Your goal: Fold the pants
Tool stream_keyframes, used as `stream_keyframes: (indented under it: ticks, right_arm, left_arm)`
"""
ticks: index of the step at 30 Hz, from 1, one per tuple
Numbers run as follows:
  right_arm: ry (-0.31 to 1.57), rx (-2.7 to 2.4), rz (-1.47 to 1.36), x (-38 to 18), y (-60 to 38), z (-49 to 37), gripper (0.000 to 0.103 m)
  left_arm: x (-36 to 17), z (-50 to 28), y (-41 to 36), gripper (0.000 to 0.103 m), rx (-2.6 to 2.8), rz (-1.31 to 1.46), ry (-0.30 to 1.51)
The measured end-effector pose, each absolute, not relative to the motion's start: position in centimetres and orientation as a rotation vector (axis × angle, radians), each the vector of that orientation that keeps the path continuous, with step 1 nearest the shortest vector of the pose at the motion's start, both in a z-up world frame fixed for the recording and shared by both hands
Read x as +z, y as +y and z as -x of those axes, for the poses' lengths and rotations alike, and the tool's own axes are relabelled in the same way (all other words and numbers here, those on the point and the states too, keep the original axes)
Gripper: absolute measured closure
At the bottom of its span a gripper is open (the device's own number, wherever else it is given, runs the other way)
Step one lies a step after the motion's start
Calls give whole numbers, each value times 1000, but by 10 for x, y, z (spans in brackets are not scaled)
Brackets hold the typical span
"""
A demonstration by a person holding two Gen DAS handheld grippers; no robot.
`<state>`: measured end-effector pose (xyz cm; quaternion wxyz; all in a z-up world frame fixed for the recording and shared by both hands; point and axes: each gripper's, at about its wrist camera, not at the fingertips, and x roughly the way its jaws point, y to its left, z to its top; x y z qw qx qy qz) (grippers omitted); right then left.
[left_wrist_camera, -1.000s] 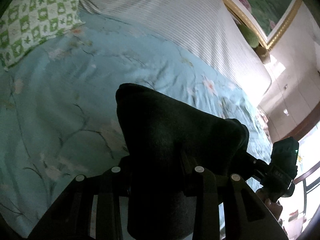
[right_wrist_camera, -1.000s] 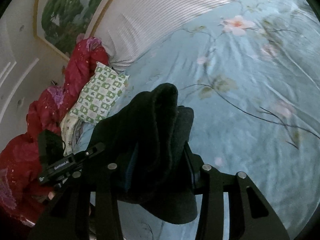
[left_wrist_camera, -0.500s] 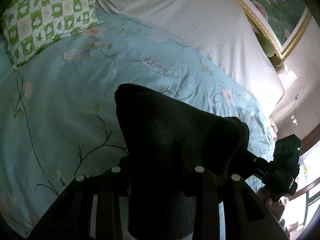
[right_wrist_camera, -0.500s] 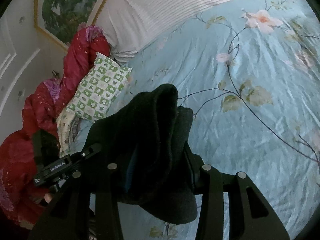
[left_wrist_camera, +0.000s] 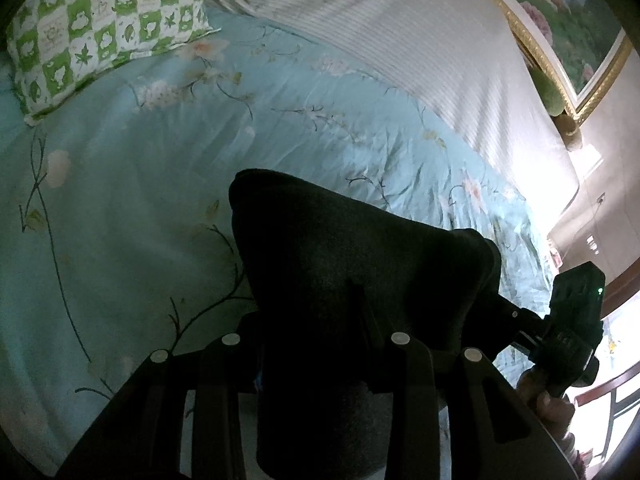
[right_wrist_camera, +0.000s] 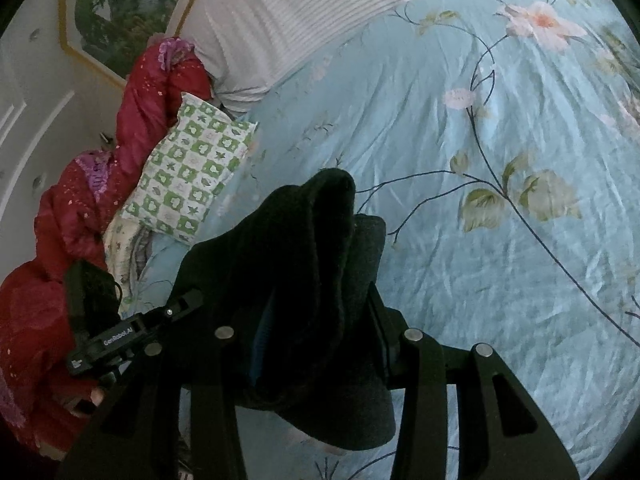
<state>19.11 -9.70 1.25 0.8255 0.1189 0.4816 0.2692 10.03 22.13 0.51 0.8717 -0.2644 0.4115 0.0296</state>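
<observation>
holding the dark pants (left_wrist_camera: 352,264) bunched between clamped jaws, left gripper (left_wrist_camera: 320,344) & right gripper (right_wrist_camera: 316,340) hang over the bedsheet (right_wrist_camera: 500,240), cloth spanning fingers to fingers, neither nearer, bed ahead.

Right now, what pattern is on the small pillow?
Green-and-white checked pillow, leaf motifs; clearest in left wrist view.

A green checked pillow (left_wrist_camera: 104,28) lies on the floral bedsheet (left_wrist_camera: 132,200) beside a red quilt (right_wrist_camera: 60,216).
</observation>
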Motion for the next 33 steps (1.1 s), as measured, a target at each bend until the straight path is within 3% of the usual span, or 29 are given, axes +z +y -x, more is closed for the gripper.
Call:
stream_keyframes:
  ticks: [7,11,23,33]
  right_arm:
    - [1014,529,-241,5,-100,-190,49]
    - [999,495,-207,6,-99,-187,39]
    - [987,455,-184,11,-97,-179,31]
    - [938,442,-112,25,-86,-158,20]
  left_arm:
    - [0,-97,220,56,67,534,862]
    - [0,-95,217,52,89,498,866]
    - [3,-86,216,31,141,465,870]
    - [11,-67,209,21,194,438,857]
